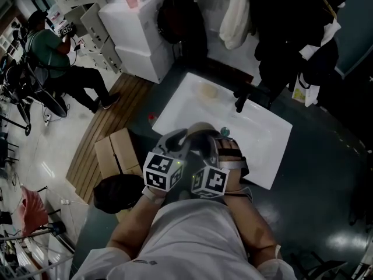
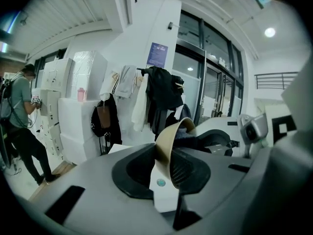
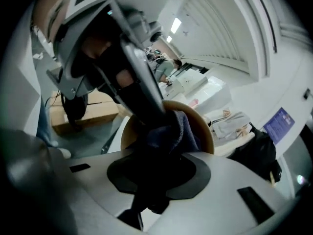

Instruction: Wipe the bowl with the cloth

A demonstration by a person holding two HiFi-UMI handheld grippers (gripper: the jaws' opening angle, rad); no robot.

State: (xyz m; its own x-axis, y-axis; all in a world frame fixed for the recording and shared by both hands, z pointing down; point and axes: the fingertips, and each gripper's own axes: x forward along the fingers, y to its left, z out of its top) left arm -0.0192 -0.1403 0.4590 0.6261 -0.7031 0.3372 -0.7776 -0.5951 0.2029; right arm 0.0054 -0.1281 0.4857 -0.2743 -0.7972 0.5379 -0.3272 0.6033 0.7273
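Note:
A tan bowl (image 1: 201,127) is held up on its side over the white basin (image 1: 265,136). My left gripper (image 2: 164,173) is shut on the bowl's rim (image 2: 168,136), which stands edge-on between the jaws. My right gripper (image 3: 156,177) is shut on a dark blue cloth (image 3: 183,126), and the cloth is pressed into the hollow of the bowl (image 3: 204,125). In the head view both grippers, left (image 1: 175,150) and right (image 1: 224,153), sit close together just below the bowl. The cloth (image 2: 190,140) shows behind the rim in the left gripper view. The left gripper body (image 3: 122,48) looms across the right gripper view.
A black faucet (image 1: 242,101) stands at the basin's far edge, with a pale round object (image 1: 208,91) near it. Cardboard boxes (image 1: 116,150) lie on the floor at left. White cabinets (image 1: 143,28) and hanging coats (image 1: 291,28) are behind. A person (image 1: 55,51) sits far left.

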